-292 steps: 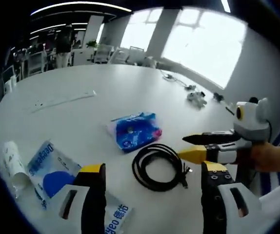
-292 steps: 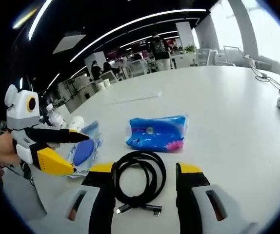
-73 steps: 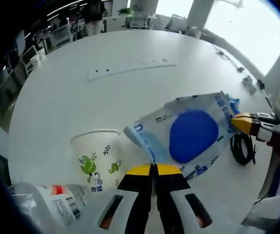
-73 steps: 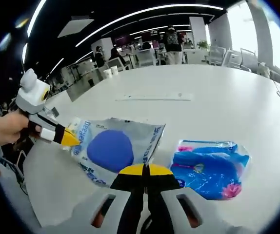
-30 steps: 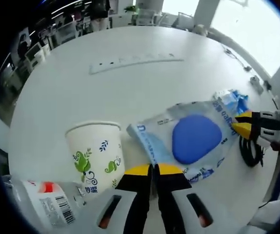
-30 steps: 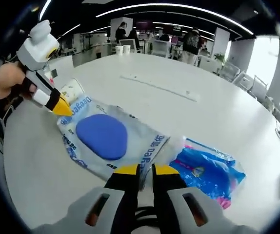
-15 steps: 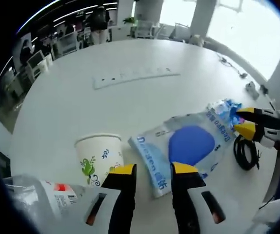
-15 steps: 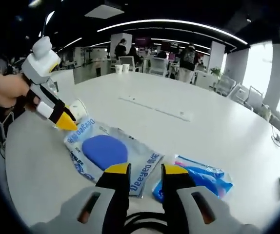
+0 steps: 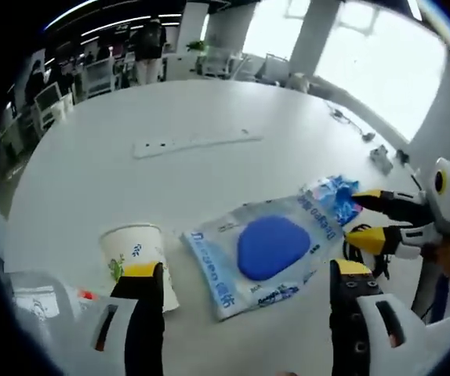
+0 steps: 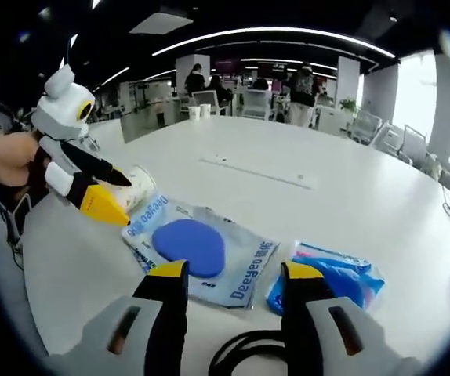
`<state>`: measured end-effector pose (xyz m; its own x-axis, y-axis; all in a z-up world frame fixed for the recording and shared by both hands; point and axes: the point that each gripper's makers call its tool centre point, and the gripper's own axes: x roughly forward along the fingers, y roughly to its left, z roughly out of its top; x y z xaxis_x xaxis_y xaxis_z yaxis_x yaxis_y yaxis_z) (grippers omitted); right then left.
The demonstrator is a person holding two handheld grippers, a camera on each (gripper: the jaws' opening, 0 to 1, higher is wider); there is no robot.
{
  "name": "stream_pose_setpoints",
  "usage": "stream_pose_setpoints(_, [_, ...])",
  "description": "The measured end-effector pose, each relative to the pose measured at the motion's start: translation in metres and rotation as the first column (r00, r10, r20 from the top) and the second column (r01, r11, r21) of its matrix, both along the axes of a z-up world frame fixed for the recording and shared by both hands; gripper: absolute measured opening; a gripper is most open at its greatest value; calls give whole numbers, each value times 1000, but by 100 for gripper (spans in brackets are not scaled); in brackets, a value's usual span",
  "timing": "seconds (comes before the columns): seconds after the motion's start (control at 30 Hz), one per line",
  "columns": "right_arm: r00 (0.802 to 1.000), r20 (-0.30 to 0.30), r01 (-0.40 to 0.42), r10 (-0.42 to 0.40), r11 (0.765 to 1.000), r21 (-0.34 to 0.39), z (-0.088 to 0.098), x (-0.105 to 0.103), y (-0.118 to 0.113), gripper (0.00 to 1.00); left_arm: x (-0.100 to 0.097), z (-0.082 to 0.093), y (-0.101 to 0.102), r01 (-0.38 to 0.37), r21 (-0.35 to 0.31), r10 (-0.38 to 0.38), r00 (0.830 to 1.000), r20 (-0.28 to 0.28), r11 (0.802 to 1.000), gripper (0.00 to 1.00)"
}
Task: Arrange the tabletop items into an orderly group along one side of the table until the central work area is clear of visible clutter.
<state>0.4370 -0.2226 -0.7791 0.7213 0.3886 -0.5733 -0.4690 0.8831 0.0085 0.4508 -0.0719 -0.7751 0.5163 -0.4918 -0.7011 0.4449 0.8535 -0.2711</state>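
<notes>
— Where's the flat pouch (image 9: pixel 266 251) with the blue oval?

— Flat on the white table (image 9: pixel 115 117), near the person's edge, between the paper cup (image 9: pixel 134 252) and the blue packet (image 9: pixel 333 197), whose end it seems to touch. The black cable (image 10: pixel 248 351) is coiled just beside them, closer to the edge.

— How will it handle?

— Light, limp and slick, I'd judge; it'll sag from one corner. Pinch a flat edge seam, clear of the padded middle.

— And the grippers?

— The left gripper (image 9: pixel 244 276) has its jaws spread wide, holding nothing. The right gripper (image 10: pixel 231 270) is likewise parted and empty above the pouch.
</notes>
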Motion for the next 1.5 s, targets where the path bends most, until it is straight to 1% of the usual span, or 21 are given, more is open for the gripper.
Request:
stream_pose_setpoints(0.07, [1000,-4,2,-2,1000,7,2,-2,-1,47,-3,5,-2,0,-27,0,1000,4,1000,96])
stream_pose_setpoints(0.13, [1000,-10,4,-4,1000,14,3,-7,-1,48,-4,8,0,4,-30,-4,1000,12,1000,97])
stream_pose_setpoints(0.43, [1000,-20,9,-9,1000,15,10,-22,0,48,-22,20,8,21,-30,-20,999,25,999,97])
stream_pose_setpoints(0.57, [1000,-13,1,-1,1000,13,15,-28,4,47,-27,23,15,12,-24,-11,999,31,1000,97])
stream_pose_setpoints(0.67, [1000,-10,-3,3,1000,12,17,-32,6,47,-32,28,17,12,-23,-12,999,33,1000,97])
stream_pose_setpoints(0.77, [1000,-12,-3,3,1000,17,19,-35,7,47,-38,30,22,15,-7,-15,999,34,1000,97])
stream_pose_setpoints(1.03, [1000,-2,-5,5,1000,21,25,-44,10,47,-53,36,33,0,0,0,999,39,1000,97])
stream_pose_setpoints(1.13, [1000,0,-7,7,1000,21,28,-48,10,47,-59,37,39,-8,4,8,999,39,1000,97])
stream_pose_setpoints(1.27, [1000,1,-8,8,1000,23,30,-52,11,47,-68,40,47,-1,17,0,999,41,1000,97])
stream_pose_setpoints(1.37, [1000,5,-8,8,1000,25,33,-55,13,47,-74,44,57,-5,23,3,999,49,1000,97])
stream_pose_setpoints(1.5, [1000,4,-13,13,999,33,35,-58,17,48,-81,44,70,-19,22,18,999,48,1000,97])
